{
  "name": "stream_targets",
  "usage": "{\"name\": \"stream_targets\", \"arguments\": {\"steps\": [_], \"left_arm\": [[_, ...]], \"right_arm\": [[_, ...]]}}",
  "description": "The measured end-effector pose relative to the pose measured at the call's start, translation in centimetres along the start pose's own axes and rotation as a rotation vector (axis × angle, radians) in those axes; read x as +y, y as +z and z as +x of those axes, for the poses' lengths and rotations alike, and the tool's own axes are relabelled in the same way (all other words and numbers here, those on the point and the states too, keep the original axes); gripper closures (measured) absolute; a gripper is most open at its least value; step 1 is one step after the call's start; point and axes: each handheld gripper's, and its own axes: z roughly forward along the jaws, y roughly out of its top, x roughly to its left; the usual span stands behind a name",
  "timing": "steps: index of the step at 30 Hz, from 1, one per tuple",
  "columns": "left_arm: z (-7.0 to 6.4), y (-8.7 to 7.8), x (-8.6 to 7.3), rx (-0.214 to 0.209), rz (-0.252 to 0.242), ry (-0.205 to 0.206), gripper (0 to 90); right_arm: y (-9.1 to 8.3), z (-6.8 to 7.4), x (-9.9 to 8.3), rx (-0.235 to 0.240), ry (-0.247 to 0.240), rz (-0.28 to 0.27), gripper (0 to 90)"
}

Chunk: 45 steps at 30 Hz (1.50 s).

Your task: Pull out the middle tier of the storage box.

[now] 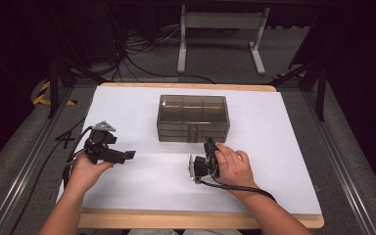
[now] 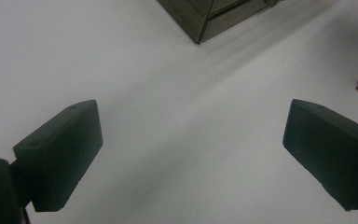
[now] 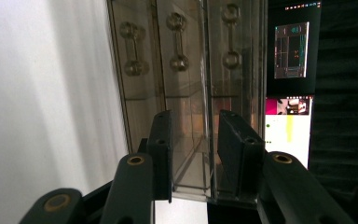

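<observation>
Drawer box: is being kept mid-desk, drawers seemingly shut.
Right gripper: is being held at its front, jaws narrowed around a drawer edge, apparently not yet clamped.
Left gripper: is being held wide, apart.
Next move: closing, then pulling straight, is judged needed.

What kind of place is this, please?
Probably a lab set up for recording: a white-topped table on carpet, loose cables on the floor behind it, lit monitor screens, and a hand-held gripper in each hand.

My left gripper and right gripper are black, with blocky fingers, brass-coloured screws and trailing black cables.
</observation>
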Motion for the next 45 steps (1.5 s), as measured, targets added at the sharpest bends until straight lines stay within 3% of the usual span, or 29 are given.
{"name": "stream_targets", "arguments": {"steps": [14, 29, 45], "left_arm": [[0.0, 0.2, 0.0, -0.003, 0.009, -0.002, 5.3], [0.0, 0.3, -0.1, -0.001, 0.011, 0.000, 5.3], [0.2, 0.4, -0.1, -0.012, 0.012, -0.007, 5.2]], "right_arm": [[1.3, 0.8, 1.4, -0.005, -0.016, -0.013, 69.9], [3.0, 1.5, 2.0, -0.045, -0.047, -0.007, 72.9], [3.8, 1.8, 2.8, -0.069, -0.045, 0.012, 79.9]]}}
